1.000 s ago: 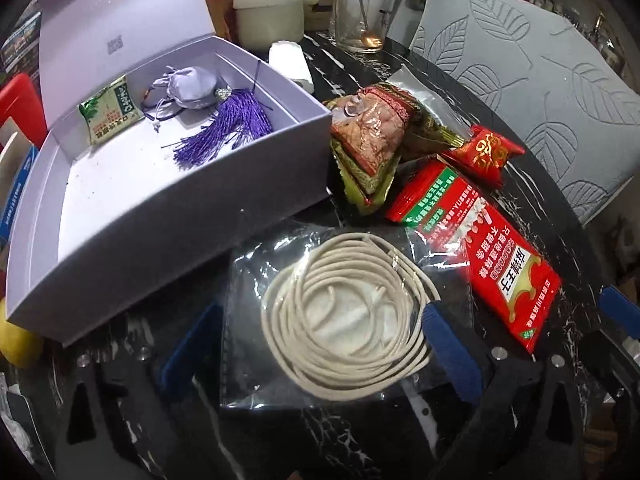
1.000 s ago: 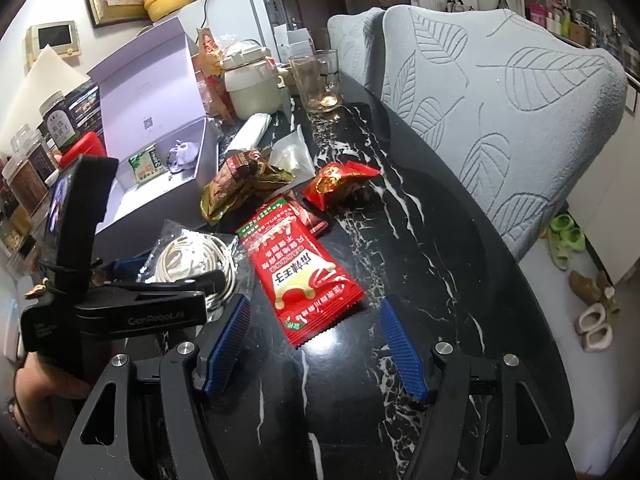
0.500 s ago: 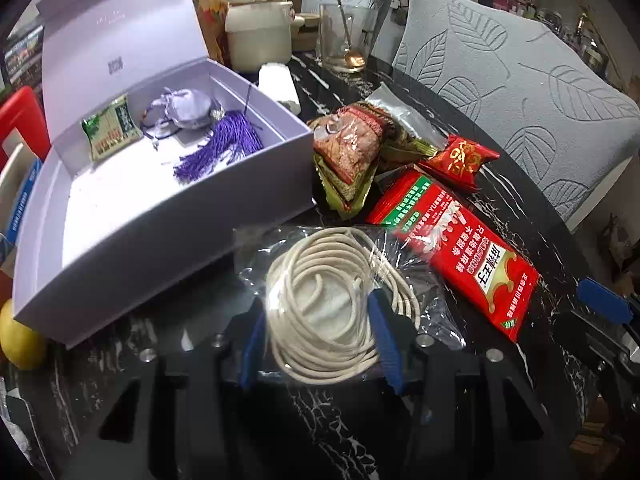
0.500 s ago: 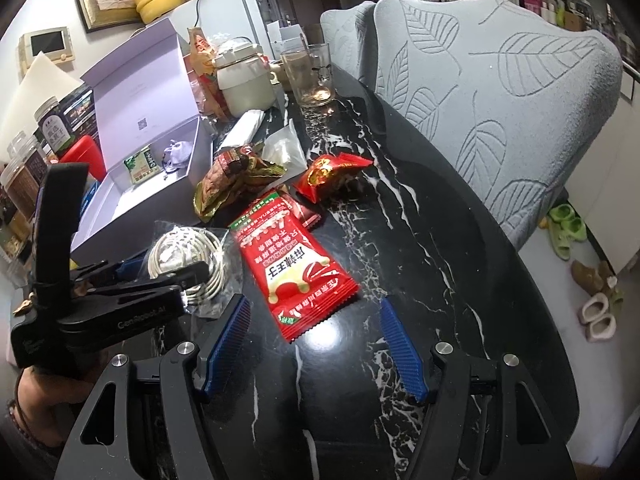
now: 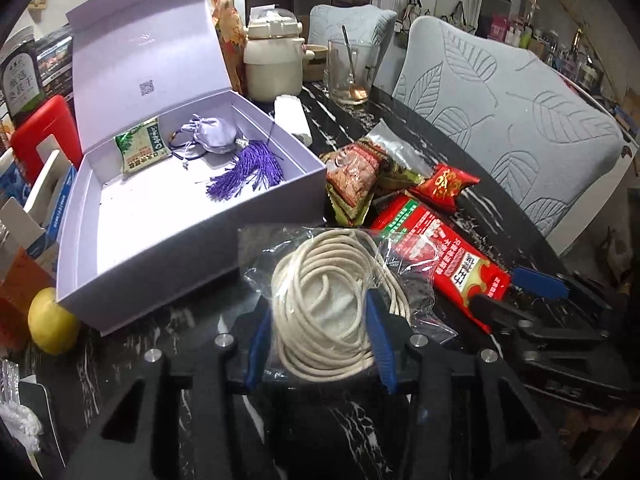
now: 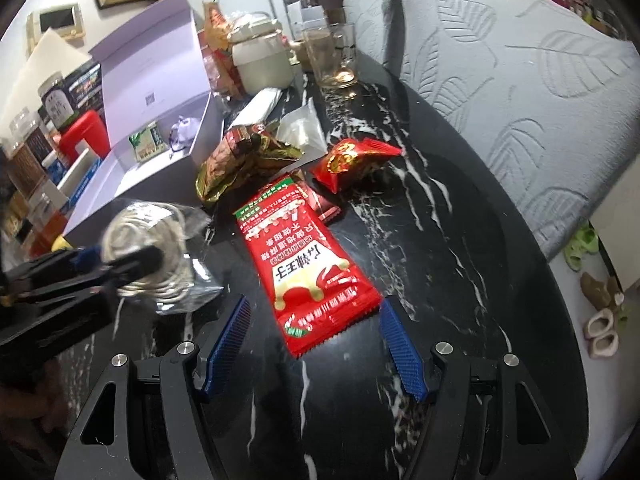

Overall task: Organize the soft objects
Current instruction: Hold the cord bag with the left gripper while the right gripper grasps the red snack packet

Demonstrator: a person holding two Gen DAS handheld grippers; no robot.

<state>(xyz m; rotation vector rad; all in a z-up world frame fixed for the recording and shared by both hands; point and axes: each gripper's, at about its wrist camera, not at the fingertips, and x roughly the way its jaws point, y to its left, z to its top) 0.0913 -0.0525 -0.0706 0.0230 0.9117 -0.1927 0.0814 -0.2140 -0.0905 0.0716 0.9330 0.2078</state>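
While the bagged cord (image 5: 328,304) is pinched by the left gripper (image 5: 318,344), the right gripper (image 6: 316,344) is held spread over bare black marble table (image 6: 452,248) beside the red packet (image 6: 308,264).

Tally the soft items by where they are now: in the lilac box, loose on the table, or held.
In the lilac box: 2, green packet, tasselled pouch
Loose on the table: 3, long red packet, small red packet, brown-green packets
Held by left gripper: 1, bagged cord
Total: 6
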